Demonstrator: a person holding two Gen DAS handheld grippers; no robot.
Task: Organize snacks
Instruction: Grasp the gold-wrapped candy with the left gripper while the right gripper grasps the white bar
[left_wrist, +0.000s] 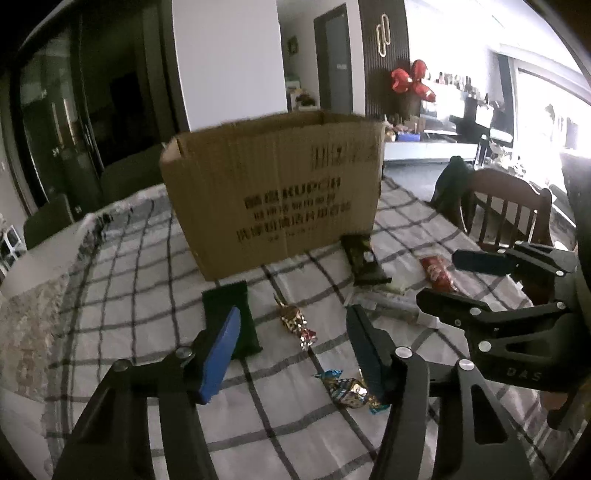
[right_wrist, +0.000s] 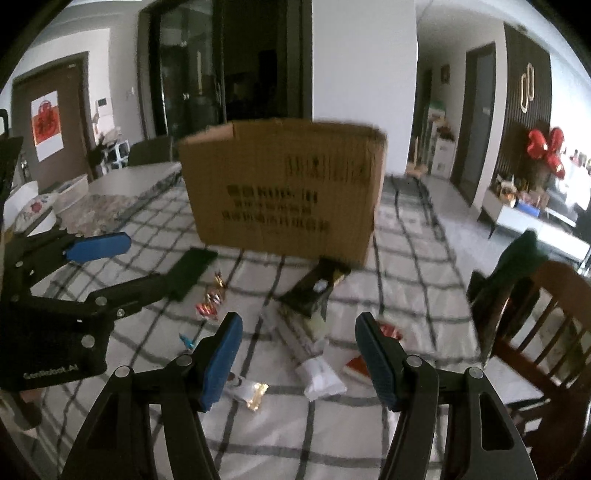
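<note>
- While you hold both tongs over the checked bench, your left tongs stand released with nothing between the pads — the gold-wrapped candy lies on the cloth in the gap, centre of the left view.
- Your right tongs are likewise released, jaws apart over a white packet at lower centre of the right view, not pressing on it.
- A cardboard box stands upright at the middle of both views, open at the top.
- A dark green packet lies just before the box at its left; a dark bar touches its lower right corner.
- A red packet lies to the right; blue-and-gold candies sit lower centre.
</note>
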